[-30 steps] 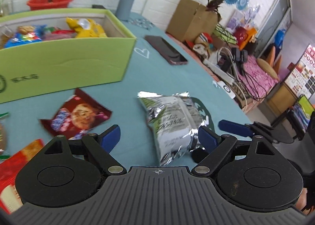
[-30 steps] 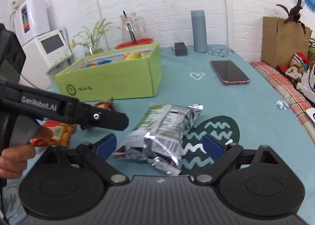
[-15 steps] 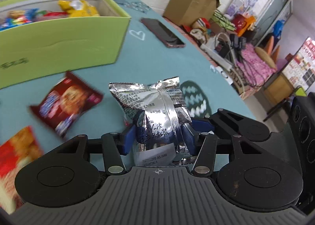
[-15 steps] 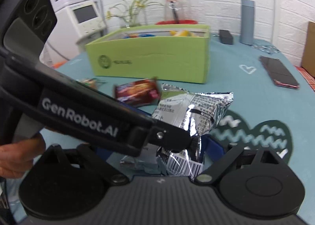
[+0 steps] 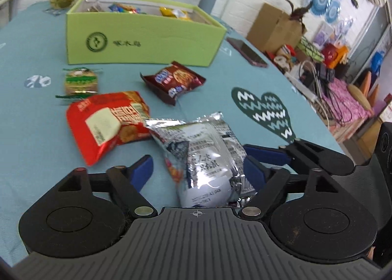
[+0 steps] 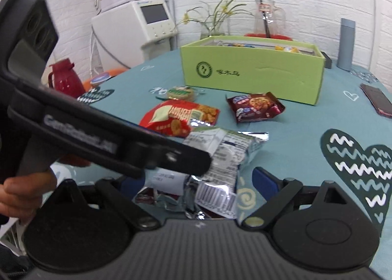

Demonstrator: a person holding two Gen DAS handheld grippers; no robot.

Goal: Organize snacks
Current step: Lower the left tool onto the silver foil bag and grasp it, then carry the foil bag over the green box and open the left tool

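My left gripper has just reopened, jaws apart around the silver packet; my right gripper gapes too. The packet lies well short of the green box, light, crinkly, slippery: I'd pinch mid-body.

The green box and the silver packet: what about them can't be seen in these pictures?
- Green box: in both views its front wall hides most of the contents; only a few wrapper tops show.
- Silver packet: left wrist view, its lower end is cut off by the gripper body.
- Silver packet, right wrist view: the left gripper crosses it and hides its left part; print is blurred.
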